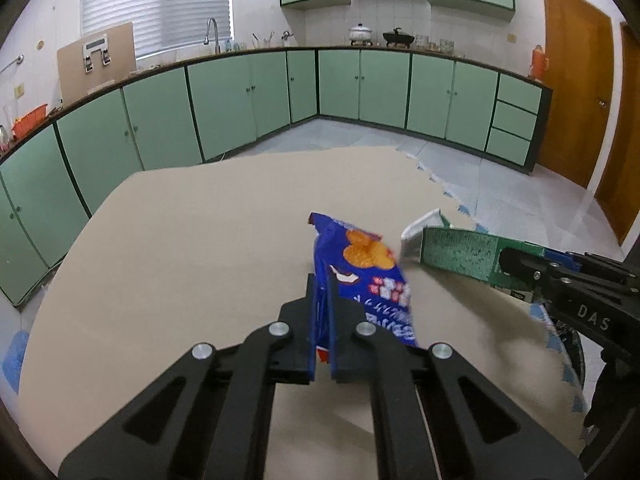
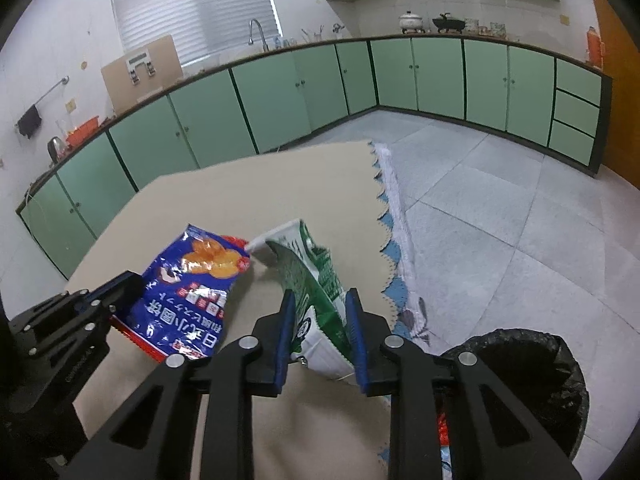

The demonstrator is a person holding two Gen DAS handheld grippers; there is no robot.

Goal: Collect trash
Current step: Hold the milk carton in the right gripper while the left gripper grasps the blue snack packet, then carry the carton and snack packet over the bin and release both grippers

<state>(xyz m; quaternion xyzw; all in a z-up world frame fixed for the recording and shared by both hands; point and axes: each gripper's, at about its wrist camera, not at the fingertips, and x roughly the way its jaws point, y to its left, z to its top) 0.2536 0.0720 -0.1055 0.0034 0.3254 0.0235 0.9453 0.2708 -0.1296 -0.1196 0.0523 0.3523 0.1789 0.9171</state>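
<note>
A blue snack bag [image 1: 362, 268] with orange biscuits printed on it hangs above the beige tablecloth [image 1: 192, 240], pinched at its lower edge by my left gripper [image 1: 322, 292], which is shut on it. The same blue bag [image 2: 192, 284] shows at the left of the right wrist view, with the left gripper [image 2: 124, 292] on its edge. My right gripper [image 2: 320, 304] is closed on a green and white snack bag [image 2: 316, 276], blue pads pressing both sides. That green bag [image 1: 456, 254] appears at the right of the left wrist view, held by the right gripper [image 1: 504, 264].
A black-lined trash bin [image 2: 552, 364] stands on the floor just past the table's right edge, with something red inside. The tablecloth's scalloped edge [image 2: 380, 208] marks that side. Green kitchen cabinets [image 1: 360, 88] line the far walls; tiled floor [image 2: 500, 208] lies to the right.
</note>
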